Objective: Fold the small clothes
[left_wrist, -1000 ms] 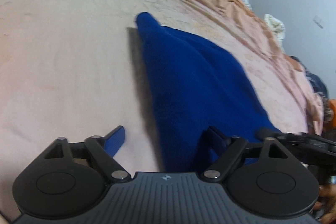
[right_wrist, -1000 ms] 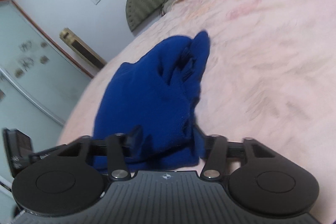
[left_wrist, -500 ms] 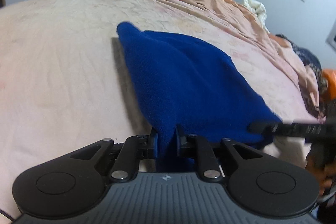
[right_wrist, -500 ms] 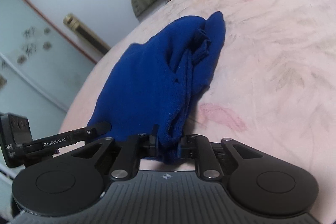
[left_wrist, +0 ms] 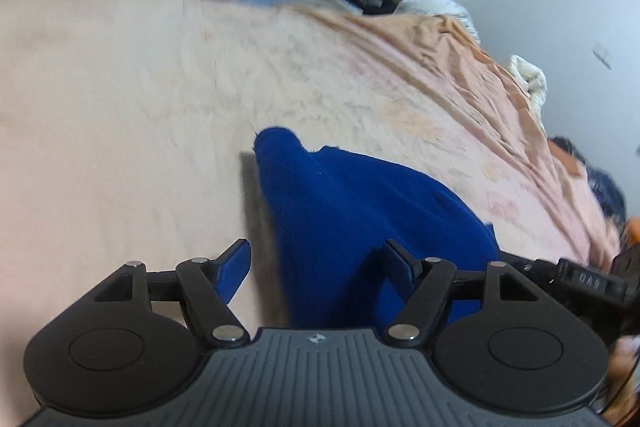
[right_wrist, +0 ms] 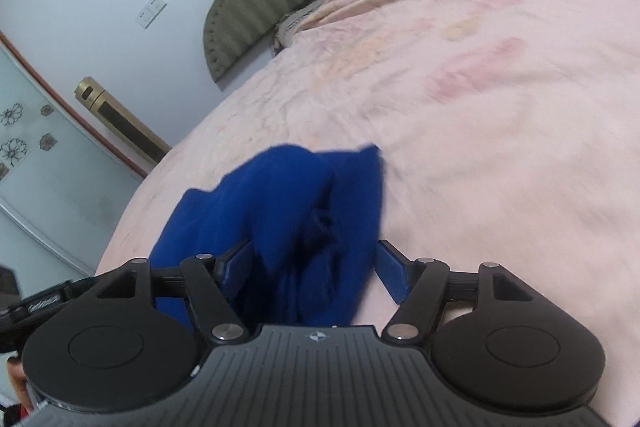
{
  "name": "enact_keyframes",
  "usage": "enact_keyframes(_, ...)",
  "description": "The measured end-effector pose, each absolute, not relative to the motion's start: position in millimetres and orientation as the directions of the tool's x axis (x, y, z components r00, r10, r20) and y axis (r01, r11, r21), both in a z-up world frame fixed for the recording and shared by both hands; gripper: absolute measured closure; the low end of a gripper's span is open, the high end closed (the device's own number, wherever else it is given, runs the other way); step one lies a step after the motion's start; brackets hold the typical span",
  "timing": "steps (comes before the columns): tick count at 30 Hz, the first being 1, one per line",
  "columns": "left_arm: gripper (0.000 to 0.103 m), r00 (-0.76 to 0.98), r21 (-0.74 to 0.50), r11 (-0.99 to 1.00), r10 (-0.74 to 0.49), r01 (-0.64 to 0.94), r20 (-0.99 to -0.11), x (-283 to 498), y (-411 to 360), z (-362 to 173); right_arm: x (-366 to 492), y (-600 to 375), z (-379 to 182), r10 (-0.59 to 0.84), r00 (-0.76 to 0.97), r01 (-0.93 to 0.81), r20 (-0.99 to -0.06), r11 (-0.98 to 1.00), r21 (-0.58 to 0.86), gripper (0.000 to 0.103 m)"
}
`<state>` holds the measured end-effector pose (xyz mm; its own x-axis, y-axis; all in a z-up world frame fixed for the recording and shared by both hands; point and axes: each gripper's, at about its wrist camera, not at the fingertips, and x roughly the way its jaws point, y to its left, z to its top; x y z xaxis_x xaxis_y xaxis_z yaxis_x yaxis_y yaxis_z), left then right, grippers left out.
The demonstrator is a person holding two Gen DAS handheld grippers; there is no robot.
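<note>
Your left gripper (left_wrist: pixel 318 267) fingers are spread wide around the blue garment (left_wrist: pixel 360 223), gripping nothing. Your right gripper (right_wrist: pixel 314 271) matches, on the bed (right_wrist: pixel 500 155).

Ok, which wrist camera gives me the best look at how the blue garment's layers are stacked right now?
The right wrist view: the blue garment faces it edge-on, showing bunched layers and a dark crease between the open right gripper fingers. The left wrist view shows only its smooth top face, partly hidden by the open left gripper.

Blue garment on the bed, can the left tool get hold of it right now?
Probably yes: the left tool is open, and the blue garment lies between its fingers with nothing in the way.
</note>
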<state>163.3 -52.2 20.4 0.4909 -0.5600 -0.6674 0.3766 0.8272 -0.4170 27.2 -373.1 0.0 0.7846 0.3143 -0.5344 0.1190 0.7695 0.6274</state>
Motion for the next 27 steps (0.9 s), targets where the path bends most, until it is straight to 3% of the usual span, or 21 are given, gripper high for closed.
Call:
enact_keyframes(3,0.037,0.441,-0.51,0.802,-0.597,0.31,-0.67,193.6,-57.8,5.0,58.4,-368.9,-1.4,0.328,0.777,0.097,-0.537,0.781,0.617,0.032)
enact_keyframes(4,0.057,0.428,-0.543,0.785,-0.618,0.299,-0.66,199.8,-57.8,1.1,67.8,-368.0,-2.3,0.334,0.774,0.089,-0.538,0.784,0.615,0.035)
enact_keyframes(5,0.071,0.404,-0.57,0.769,-0.638,0.291,-0.655,206.8,-60.0,-2.8,75.4,-367.5,-3.3,0.344,0.77,0.078,-0.538,0.785,0.614,0.046)
enact_keyframes(6,0.075,0.396,-0.574,0.768,-0.639,0.284,-0.66,210.7,-63.0,-5.1,82.0,-366.6,-4.0,0.354,0.765,0.064,-0.539,0.79,0.61,0.052)
enact_keyframes(7,0.082,0.407,-0.552,0.779,-0.627,0.297,-0.665,210.5,-66.7,-4.3,86.9,-364.4,-3.2,0.362,0.757,0.052,-0.544,0.797,0.602,0.069)
enact_keyframes(8,0.085,0.422,-0.518,0.788,-0.616,0.332,-0.665,207.3,-72.0,-0.2,92.0,-362.8,-3.9,0.36,0.75,0.049,-0.554,0.806,0.59,0.08)
enact_keyframes(12,0.086,0.536,-0.304,0.813,-0.563,0.497,-0.63,175.6,-89.4,28.0,84.5,-353.6,9.5,0.315,0.782,-0.004,-0.538,0.865,0.502,0.087)
enact_keyframes(16,0.084,0.553,-0.203,0.827,-0.512,0.524,-0.658,172.0,-106.9,33.1,78.9,-362.0,20.6,0.267,0.831,0.009,-0.489,0.872,0.49,0.087)
enact_keyframes(19,0.08,0.584,-0.16,0.854,-0.464,0.496,-0.666,160.9,-100.7,32.3,87.0,-365.2,7.8,0.216,0.785,0.096,-0.58,0.883,0.459,0.07)
enact_keyframes(21,0.077,0.624,-0.112,0.868,-0.432,0.484,-0.651,139.8,-90.2,38.2,72.2,-368.5,11.9,0.178,0.803,0.122,-0.568,0.885,0.45,0.063)
enact_keyframes(24,0.055,0.659,-0.05,0.865,-0.417,0.5,-0.626,100.1,-74.1,46.2,33.6,-377.5,25.0,0.155,0.835,0.131,-0.527,0.876,0.464,0.063)
enact_keyframes(26,0.031,0.669,-0.037,0.851,-0.437,0.523,-0.602,70.9,-63.9,49.7,5.7,-382.5,29.9,0.172,0.837,0.124,-0.519,0.864,0.487,0.063)
enact_keyframes(27,0.031,0.669,-0.029,0.841,-0.45,0.54,-0.591,56.8,-59.3,51.0,-7.6,-383.9,30.4,0.2,0.834,0.106,-0.514,0.856,0.506,0.063)
